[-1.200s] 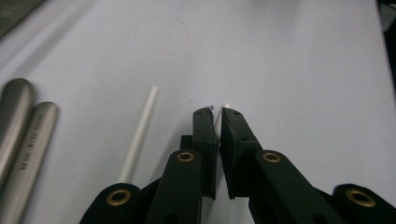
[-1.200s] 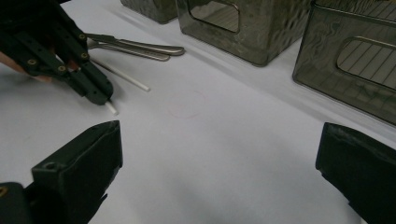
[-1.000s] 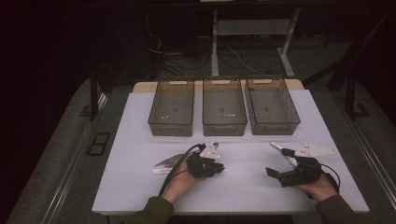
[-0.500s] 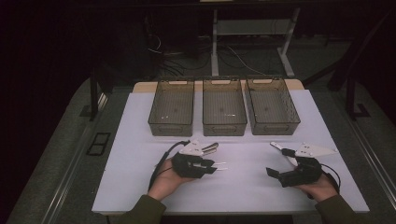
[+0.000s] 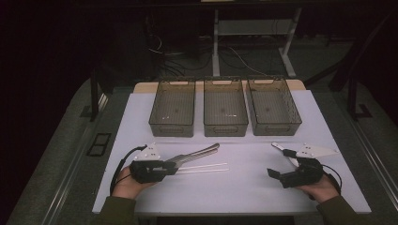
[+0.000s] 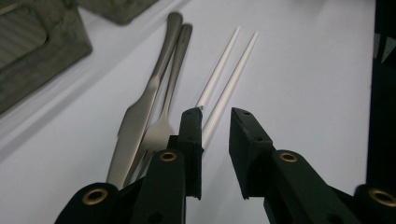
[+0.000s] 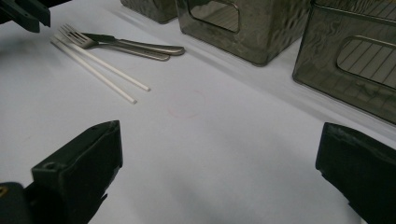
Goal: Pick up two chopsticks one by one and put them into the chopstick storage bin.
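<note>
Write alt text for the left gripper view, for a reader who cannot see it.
The left gripper points its two black jaws, slightly apart and gripping nothing, at a pair of white chopsticks lying on the white table. Left of the chopsticks lie a metal knife and fork, side by side, with the corner of a dark bin beyond.

white table [image 5: 263, 187] bears three bins [image 5: 225, 112], knife [image 6: 140, 116], fork [image 6: 166, 116], chopsticks [image 6: 224, 84]

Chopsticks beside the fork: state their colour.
The chopsticks are plain white, with no pattern; the left gripper view shows them best.
</note>
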Demonstrator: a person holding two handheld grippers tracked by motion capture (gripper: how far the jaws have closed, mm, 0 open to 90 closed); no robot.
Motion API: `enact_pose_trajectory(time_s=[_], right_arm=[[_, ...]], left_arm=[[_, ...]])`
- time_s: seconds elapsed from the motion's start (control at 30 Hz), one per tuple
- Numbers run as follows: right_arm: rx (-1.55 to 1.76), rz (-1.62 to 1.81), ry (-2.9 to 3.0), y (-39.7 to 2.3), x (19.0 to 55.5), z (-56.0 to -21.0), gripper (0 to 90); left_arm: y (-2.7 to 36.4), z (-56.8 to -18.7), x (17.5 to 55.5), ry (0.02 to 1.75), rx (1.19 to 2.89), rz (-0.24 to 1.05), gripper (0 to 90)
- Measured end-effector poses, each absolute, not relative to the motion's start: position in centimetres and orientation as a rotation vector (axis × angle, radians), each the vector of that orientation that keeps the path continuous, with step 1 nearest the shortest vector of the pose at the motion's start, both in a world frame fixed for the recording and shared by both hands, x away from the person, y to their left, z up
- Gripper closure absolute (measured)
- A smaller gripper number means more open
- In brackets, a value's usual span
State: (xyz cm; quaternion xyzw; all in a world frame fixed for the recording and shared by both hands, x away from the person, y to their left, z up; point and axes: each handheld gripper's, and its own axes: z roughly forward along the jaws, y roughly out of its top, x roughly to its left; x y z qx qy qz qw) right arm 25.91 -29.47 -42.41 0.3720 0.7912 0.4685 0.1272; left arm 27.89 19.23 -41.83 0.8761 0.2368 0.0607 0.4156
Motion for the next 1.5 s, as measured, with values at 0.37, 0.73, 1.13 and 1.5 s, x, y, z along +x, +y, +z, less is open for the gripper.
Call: enact_pose_trajectory(time_s=[0.37,0.73,1.13,1.5], right_arm=[[1.078,1.362,2.304,-29.4,25.9,-42.4,0.6],[1.076,1.363,2.307,-29.4,25.9,-42.4,0.6],[1.074,1.363,2.306,-29.4,25.9,-42.4,0.6],[1.076,1.361,2.31,-29.3,25.9,-42.4,0.6]], left_arm=[[18.8,-43.3,29.0,0.576,2.276,0.131,75.3],[18.0,-44.1,29.4,0.573,2.327,0.11,77.6],[17.6,-44.1,28.9,0.562,2.349,0.061,79.3],[16.2,-43.7,29.2,0.526,2.3,0.048,73.2]])
